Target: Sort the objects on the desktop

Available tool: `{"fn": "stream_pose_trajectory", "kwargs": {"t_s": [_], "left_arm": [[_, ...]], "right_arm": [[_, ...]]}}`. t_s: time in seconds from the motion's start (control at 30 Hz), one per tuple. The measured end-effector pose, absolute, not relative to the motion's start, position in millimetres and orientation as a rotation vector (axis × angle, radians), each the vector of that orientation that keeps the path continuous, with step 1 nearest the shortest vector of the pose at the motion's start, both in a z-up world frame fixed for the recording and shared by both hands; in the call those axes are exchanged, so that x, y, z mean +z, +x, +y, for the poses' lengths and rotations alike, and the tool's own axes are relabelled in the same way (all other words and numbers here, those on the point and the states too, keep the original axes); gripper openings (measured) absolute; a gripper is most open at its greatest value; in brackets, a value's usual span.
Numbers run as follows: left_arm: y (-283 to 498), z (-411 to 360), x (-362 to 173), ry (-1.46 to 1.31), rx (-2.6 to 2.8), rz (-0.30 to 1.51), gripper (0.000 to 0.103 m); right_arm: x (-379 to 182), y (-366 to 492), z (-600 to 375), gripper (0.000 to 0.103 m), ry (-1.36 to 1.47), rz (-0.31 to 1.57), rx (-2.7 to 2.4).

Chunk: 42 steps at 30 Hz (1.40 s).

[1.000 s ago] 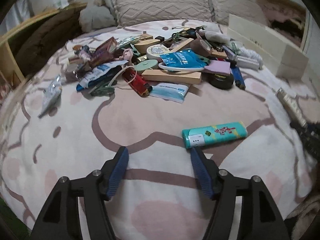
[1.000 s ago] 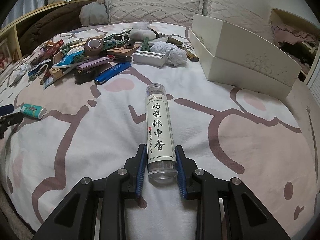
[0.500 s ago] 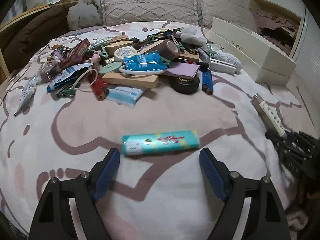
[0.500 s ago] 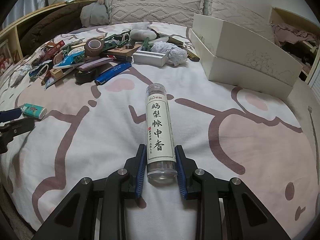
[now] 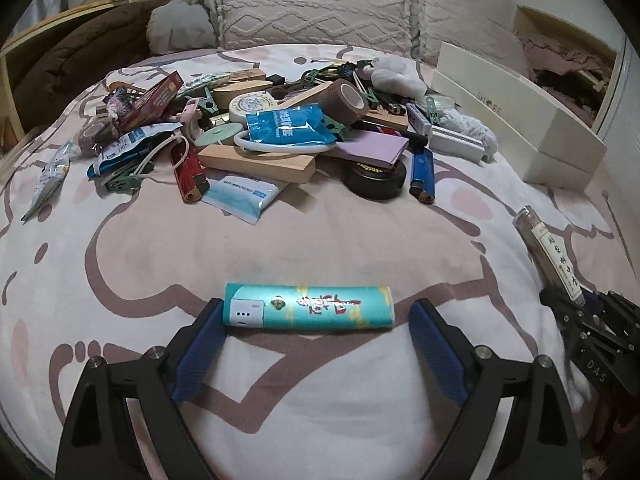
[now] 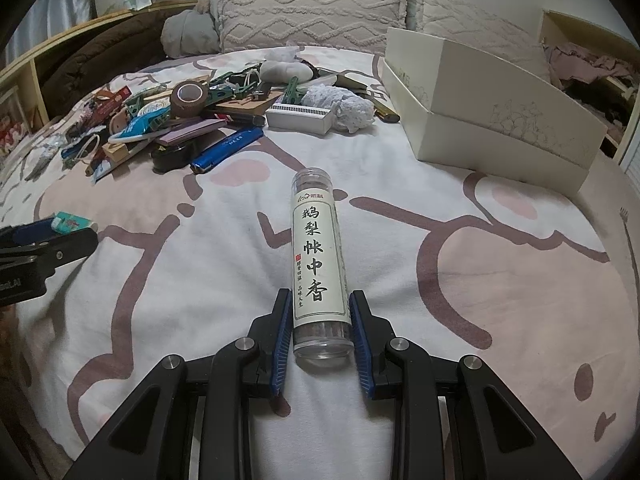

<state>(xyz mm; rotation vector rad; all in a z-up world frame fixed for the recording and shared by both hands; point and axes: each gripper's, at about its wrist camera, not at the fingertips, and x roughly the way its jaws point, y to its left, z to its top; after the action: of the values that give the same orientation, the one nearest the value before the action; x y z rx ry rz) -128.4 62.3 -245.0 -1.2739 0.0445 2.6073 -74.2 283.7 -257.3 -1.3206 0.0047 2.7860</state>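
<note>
A teal lighter (image 5: 308,306) lies crosswise on the patterned bedspread between the fingers of my open left gripper (image 5: 316,320); the left pad touches its end, the right pad stands apart. It also shows small in the right wrist view (image 6: 74,223). My right gripper (image 6: 319,326) is shut on a clear incense tube (image 6: 319,258) with a white label, held low over the bed; the tube also shows in the left wrist view (image 5: 550,252). A pile of small objects (image 5: 256,132) lies beyond, also seen in the right wrist view (image 6: 180,120).
A white open box (image 6: 492,120) sits at the right, also in the left wrist view (image 5: 516,116). Pillows (image 5: 316,12) line the back. A wooden shelf (image 6: 28,80) stands at the left. A blue lighter (image 5: 422,174) and black round tin (image 5: 376,180) lie at the pile's near edge.
My left gripper has swung right and come forward so the teal lighter now lies between its open fingers. The right gripper has held still with the tube.
</note>
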Motion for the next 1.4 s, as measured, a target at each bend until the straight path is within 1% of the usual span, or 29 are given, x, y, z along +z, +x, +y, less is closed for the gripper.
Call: {"fn": "stream_pose_trajectory", "kwargs": {"t_s": [0.13,0.23,0.37,0.4,0.43,0.47,0.53,0.7,0.77,0.8,0.83,0.87,0.9,1.0,1.4], "left_arm": [[-124.0,63.0,-246.8,-1.237,2.627,0.065,0.087],[-122.0,62.6,-247.2,-1.212,2.637,0.075,0.081],[-120.9,61.8,-248.0,-1.188,2.644,0.065,0.081],[-120.5,61.7,-248.2,-1.182,2.647,0.061,0.081],[-120.1,61.6,-248.4,-1.177,2.651,0.058,0.081],[-119.7,61.7,-248.5,-1.173,2.656,0.054,0.081],[-119.3,61.8,-248.7,-1.166,2.664,0.046,0.081],[-118.8,61.1,-249.0,-1.156,2.678,0.028,0.081],[-118.5,61.8,-249.2,-1.154,2.685,0.03,0.081],[-118.3,62.2,-249.2,-1.154,2.688,0.032,0.081],[-118.3,62.6,-249.1,-1.155,2.69,0.035,0.081],[-118.2,63.0,-249.0,-1.156,2.692,0.039,0.081],[-118.1,63.3,-249.0,-1.157,2.693,0.042,0.081],[-117.4,63.6,-248.8,-1.157,2.694,0.043,0.081],[-120.3,67.8,-244.7,-1.192,2.684,0.061,0.081]], "right_arm": [[-256.5,-73.8,286.5,0.028,-1.331,0.033,2.795],[-256.0,-75.7,279.9,0.028,-1.34,-0.036,2.775],[-253.0,-80.3,272.3,0.029,-1.362,-0.123,2.734],[-251.9,-82.6,271.8,0.031,-1.37,-0.126,2.718],[-251.1,-85.2,272.1,0.038,-1.374,-0.124,2.7],[-250.0,-88.4,272.7,0.048,-1.372,-0.122,2.679],[-249.1,-93.9,275.6,0.055,-1.373,-0.109,2.662],[-248.3,-102.9,286.2,0.055,-1.401,-0.016,2.695],[-247.6,-103.0,285.4,0.053,-1.396,-0.023,2.706],[-247.0,-102.5,283.5,0.049,-1.389,-0.042,2.713],[-246.4,-101.8,281.2,0.038,-1.381,-0.063,2.723],[-245.6,-101.4,278.4,0.029,-1.375,-0.081,2.734],[-244.9,-101.0,275.4,0.027,-1.369,-0.103,2.744],[-243.0,-99.7,270.4,0.026,-1.35,-0.142,2.77],[-228.9,-101.0,291.0,0.026,-1.349,0.047,2.83]]}}
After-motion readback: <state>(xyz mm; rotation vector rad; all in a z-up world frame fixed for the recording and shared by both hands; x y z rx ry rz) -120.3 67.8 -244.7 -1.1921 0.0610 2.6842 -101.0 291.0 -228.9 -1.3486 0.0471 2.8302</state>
